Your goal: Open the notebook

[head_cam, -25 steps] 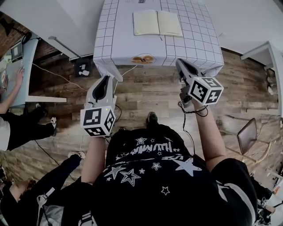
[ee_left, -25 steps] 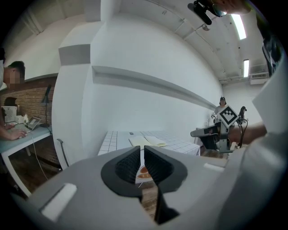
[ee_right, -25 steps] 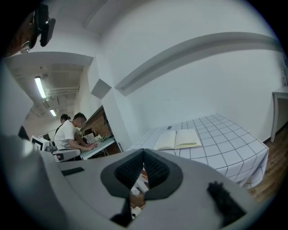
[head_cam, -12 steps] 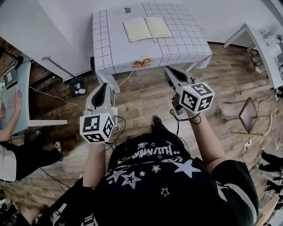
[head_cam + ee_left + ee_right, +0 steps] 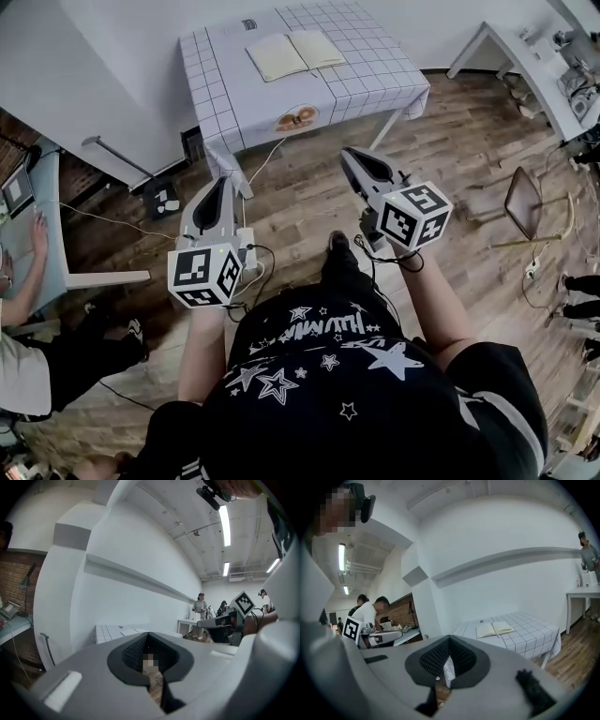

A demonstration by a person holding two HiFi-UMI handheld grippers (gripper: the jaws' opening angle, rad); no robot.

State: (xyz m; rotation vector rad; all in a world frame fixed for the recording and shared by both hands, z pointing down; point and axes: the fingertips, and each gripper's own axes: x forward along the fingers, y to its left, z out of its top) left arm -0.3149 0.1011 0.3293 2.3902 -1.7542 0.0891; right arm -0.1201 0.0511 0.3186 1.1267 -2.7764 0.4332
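"Notebook (image 5: pixel 294 54): where does it lie?"

"On the table (image 5: pixel 375 84) with the white grid-patterned cloth, at the far end of the head view. It lies open and flat, both cream pages showing, near the table's far edge. The right gripper view shows it too, spread open on the cloth."

"And the left gripper (image 5: pixel 223 183)?"

"It is over the wooden floor (image 5: pixel 300 202), well apart from the table and pointing toward it. In its own view the jaws are pressed together with nothing between the ribbed pads."

"The right gripper (image 5: pixel 352 155)?"

"Much the same. It is held over the floor on the other side, short of the table's near edge. Its pads meet at the tips and grasp nothing. Neither gripper touches the notebook or the cloth."

"Anything else around?"

"A round orange picture (image 5: pixel 295 118) sits on the cloth's front drop. A folding chair (image 5: pixel 530 202) stands on the floor to the right. At the left edge a seated person's hand (image 5: pixel 37 230) rests on a pale desk (image 5: pixel 52 253)."
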